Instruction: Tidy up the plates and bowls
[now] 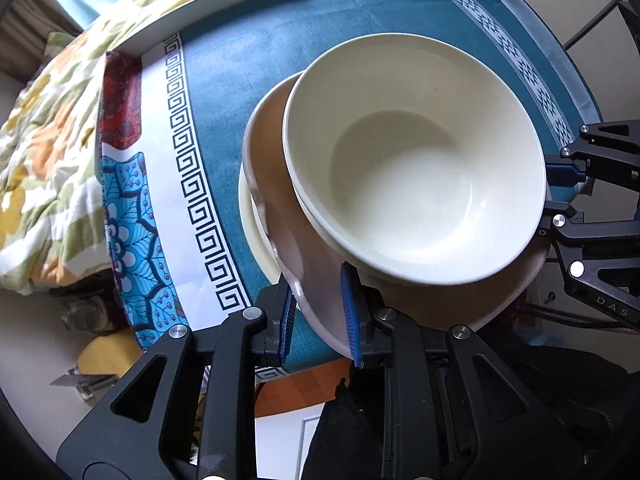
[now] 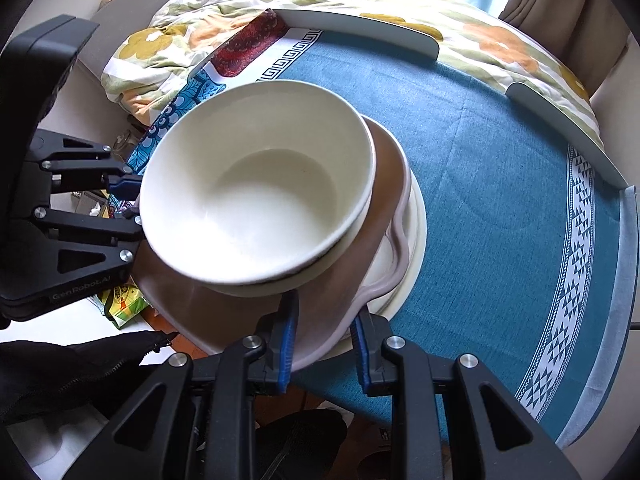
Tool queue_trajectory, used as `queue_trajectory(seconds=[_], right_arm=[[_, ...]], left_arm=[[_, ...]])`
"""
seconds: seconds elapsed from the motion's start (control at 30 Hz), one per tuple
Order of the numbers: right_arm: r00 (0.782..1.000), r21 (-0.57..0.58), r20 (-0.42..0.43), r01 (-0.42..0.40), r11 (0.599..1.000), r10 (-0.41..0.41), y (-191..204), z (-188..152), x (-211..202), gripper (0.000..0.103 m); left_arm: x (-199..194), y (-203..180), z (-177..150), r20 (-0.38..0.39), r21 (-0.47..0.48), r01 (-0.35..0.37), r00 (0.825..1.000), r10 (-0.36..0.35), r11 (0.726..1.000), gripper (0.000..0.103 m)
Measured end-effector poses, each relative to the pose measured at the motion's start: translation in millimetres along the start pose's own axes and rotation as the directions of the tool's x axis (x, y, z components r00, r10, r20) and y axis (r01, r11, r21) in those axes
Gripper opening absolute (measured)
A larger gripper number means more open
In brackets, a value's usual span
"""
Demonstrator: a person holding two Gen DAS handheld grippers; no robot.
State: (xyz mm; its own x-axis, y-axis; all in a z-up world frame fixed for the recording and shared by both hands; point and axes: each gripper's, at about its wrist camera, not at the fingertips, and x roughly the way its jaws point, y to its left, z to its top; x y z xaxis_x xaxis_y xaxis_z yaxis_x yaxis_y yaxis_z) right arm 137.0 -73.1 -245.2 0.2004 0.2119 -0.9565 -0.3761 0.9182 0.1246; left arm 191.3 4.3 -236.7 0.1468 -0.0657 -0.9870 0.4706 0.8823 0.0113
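A cream bowl (image 1: 416, 160) (image 2: 256, 184) is nested in a second cream bowl, and both sit on a pinkish-brown wavy-rimmed plate (image 1: 304, 240) (image 2: 352, 264). That plate lies tilted over a cream plate (image 1: 256, 236) (image 2: 416, 236) on the table. My left gripper (image 1: 320, 316) is shut on the near rim of the pinkish plate; it shows at the left of the right wrist view (image 2: 132, 200). My right gripper (image 2: 324, 340) is shut on the opposite rim of the same plate; it shows at the right of the left wrist view (image 1: 560, 192).
The round table has a teal cloth (image 1: 248, 72) (image 2: 500, 184) with a white patterned border. White curved rails (image 1: 208, 4) (image 2: 360, 24) edge its far side. A floral quilt (image 1: 48, 140) (image 2: 192, 28) lies beyond. Floor clutter (image 2: 120, 304) sits below the table's edge.
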Motion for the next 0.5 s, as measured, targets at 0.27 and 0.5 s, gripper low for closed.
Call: queue_trajectory(seconds=[0.27, 0.5], right_arm=[[1.0, 0.021, 0.006, 0.024, 0.999, -0.024, 0, 0, -5, 0.023], [0.998, 0.089, 0.031, 0.054, 0.995, -0.057, -7, -5, -30, 0.023]], left_arm=[[-10, 3, -3, 0.011, -0.016, 0.006, 1.0, -0.006, 1.0, 0.019], [-40, 12, -10, 0.055, -0.016, 0.009, 0.998, -0.009, 1.0, 0.019]])
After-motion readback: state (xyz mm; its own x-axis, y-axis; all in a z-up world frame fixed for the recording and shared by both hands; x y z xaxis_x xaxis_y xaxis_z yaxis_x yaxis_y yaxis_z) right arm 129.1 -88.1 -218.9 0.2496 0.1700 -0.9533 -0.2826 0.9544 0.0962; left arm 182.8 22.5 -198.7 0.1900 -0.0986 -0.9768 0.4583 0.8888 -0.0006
